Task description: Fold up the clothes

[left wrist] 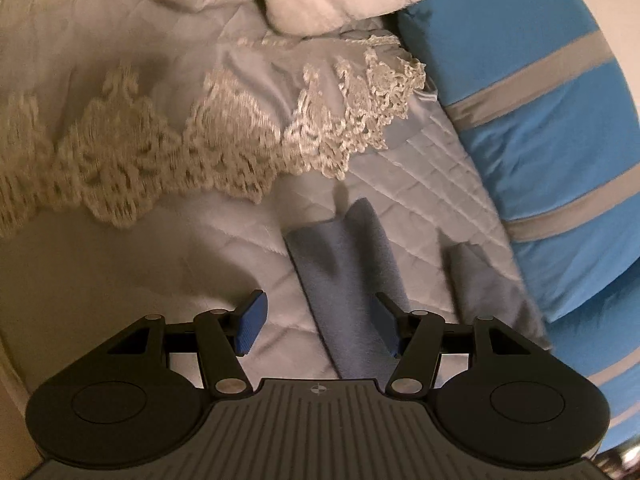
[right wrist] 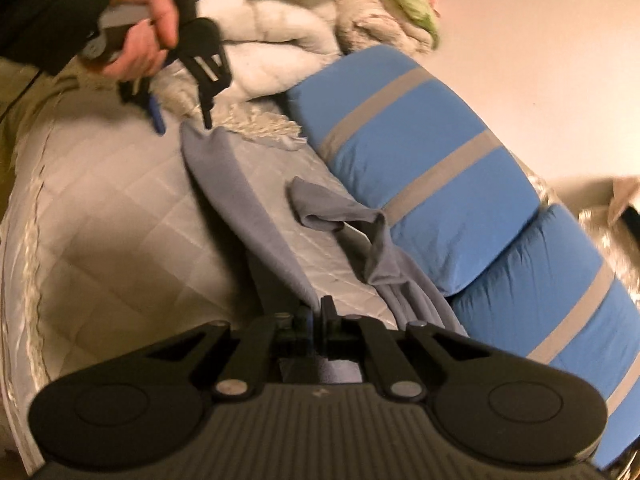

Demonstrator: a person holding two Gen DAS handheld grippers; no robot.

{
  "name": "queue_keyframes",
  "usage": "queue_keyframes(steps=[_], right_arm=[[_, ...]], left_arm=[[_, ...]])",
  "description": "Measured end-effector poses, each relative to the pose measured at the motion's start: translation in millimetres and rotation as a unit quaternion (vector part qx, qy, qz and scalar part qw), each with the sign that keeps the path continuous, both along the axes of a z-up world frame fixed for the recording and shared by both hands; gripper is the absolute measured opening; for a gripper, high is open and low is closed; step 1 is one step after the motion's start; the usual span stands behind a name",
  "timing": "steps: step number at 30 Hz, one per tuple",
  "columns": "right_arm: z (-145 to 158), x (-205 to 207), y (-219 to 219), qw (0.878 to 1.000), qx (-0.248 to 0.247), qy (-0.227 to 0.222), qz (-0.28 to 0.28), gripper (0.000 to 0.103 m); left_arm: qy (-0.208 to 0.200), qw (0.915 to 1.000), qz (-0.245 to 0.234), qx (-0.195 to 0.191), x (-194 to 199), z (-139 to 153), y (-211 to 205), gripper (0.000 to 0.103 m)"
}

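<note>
Grey garment (right wrist: pixel 256 216) spread on quilted bed cover (right wrist: pixel 100 208), beside blue striped pillows (right wrist: pixel 420 152).

Right hand-held gripper (right wrist: pixel 316 320) has its jaws nearly together, clamped on the garment's near edge. Left hand-held gripper (left wrist: pixel 320 322), gripped by a hand (right wrist: pixel 148 36), has its jaws apart above the garment's far end; contact cannot be determined. Lace trim (left wrist: pixel 200 136) lies beyond.

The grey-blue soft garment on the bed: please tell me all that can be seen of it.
The grey-blue soft garment looks like fleece or jersey. It lies crumpled and unfolded on the white quilted bedcover, with two long strips and one twisted part. One side rests against the blue pillow with grey stripes. The right gripper is pinching its near end; the left gripper is open over the far end.
</note>
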State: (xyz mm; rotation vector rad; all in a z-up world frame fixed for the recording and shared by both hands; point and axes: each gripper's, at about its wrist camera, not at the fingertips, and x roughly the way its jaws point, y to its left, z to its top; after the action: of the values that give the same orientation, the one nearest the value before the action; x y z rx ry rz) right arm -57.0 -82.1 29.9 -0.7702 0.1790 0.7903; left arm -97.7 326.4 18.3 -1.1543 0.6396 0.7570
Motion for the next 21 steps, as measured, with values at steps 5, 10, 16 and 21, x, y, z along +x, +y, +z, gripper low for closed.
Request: queue_keyframes(steps=[5,10,16,21], right_arm=[[0.6,-0.4,-2.5,1.000,0.004,0.002,-0.002,0.022],[0.6,0.2,-3.6,1.000,0.006,0.007,-0.004,0.022],[-1.4,-3.6,-4.2,1.000,-0.004,0.009,0.005,0.022],[-6.8,-13.8,-4.8,0.999,-0.030,0.012,0.031,0.022]], left_arm=[[-0.058,0.9961,0.034,-0.058,-7.5,-13.8,0.5,0.058],[-0.100,0.9908,0.060,-0.070,-11.4,-25.1,3.3,0.057],[-0.058,0.9953,0.051,-0.059,-3.2,-30.6,13.2,0.003],[0.011,0.9998,0.019,0.001,-2.1,4.7,8.2,0.002]])
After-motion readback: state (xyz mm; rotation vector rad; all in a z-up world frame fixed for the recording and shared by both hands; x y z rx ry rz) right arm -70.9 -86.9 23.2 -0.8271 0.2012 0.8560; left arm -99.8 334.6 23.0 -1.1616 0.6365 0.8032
